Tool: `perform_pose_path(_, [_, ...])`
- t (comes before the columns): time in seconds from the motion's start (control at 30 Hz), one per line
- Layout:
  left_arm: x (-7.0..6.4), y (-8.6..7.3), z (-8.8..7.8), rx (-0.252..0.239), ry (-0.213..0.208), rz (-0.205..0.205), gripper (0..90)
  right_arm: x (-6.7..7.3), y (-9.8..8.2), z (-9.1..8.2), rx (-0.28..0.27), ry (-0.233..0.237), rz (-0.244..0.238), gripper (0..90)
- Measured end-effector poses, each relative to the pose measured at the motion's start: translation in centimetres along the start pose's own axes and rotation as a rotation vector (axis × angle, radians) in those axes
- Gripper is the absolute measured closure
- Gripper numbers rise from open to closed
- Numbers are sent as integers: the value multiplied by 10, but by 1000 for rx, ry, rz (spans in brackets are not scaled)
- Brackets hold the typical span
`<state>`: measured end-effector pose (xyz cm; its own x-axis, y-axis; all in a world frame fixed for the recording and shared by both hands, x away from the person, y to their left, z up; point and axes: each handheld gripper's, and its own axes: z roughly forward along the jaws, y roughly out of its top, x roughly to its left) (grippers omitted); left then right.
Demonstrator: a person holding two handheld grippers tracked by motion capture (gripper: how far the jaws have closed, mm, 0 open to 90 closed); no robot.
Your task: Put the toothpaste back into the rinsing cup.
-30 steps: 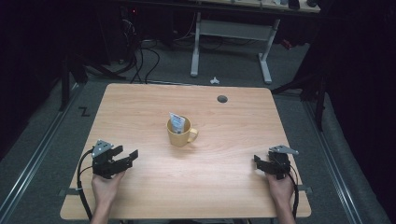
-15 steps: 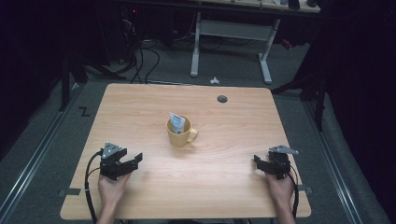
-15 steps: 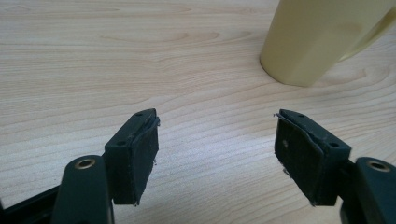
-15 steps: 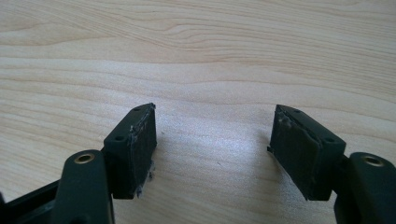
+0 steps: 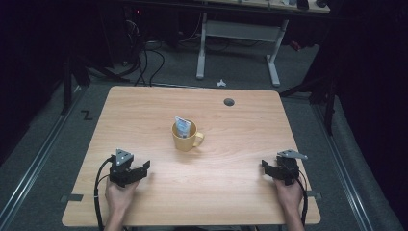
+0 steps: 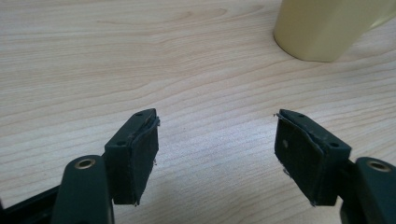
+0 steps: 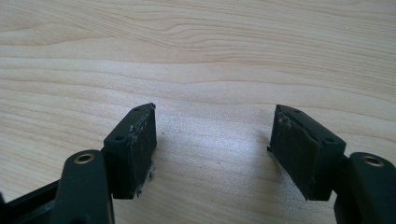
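Black jaws of the left hand-held gripper (image 5: pixel 142 168) are standing wide apart with nothing between them, low over the light wooden surface (image 5: pixel 231 144). Across at the near edge, the right hand-held gripper (image 5: pixel 265 168) is gaping too. Farther back, mid-surface, a yellow mug (image 5: pixel 185 137) is sitting upright, holding a small blue-and-white tube (image 5: pixel 182 126).

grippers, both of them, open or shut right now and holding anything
Left gripper: open, nothing between the jaws; the yellow mug stands ahead of it, untouched.
Right gripper: open, nothing held, bare wooden table under it.
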<state>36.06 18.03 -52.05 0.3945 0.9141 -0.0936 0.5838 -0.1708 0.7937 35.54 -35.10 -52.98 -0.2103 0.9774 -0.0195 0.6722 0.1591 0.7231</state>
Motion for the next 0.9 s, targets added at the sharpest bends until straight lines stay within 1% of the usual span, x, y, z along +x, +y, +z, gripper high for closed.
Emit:
perform_pose_path(0.3, [-1, -1, 5, 11, 10, 0, 308, 0, 0, 0, 1, -1, 1, 316])
perform_pose_path(0.4, [-1, -2, 6, 17, 16, 8, 308, 0, 0, 0, 1, 0, 1, 316])
perform_pose_path(0.57, [-2, -2, 8, 21, 20, 4, 308, 0, 0, 0, 1, 0, 0, 316])
perform_pose_path(0.6, [-2, -2, 9, 20, 25, 7, 308, 0, 0, 0, 1, 0, 0, 316])
perform_pose_path(0.83, [-7, -6, 16, 51, 46, 41, 306, 0, 0, 0, 0, 0, 0, 316])
perform_pose_path(0.9, [-9, -6, 19, 83, 68, 64, 302, 0, 0, 0, 1, 0, 0, 316])
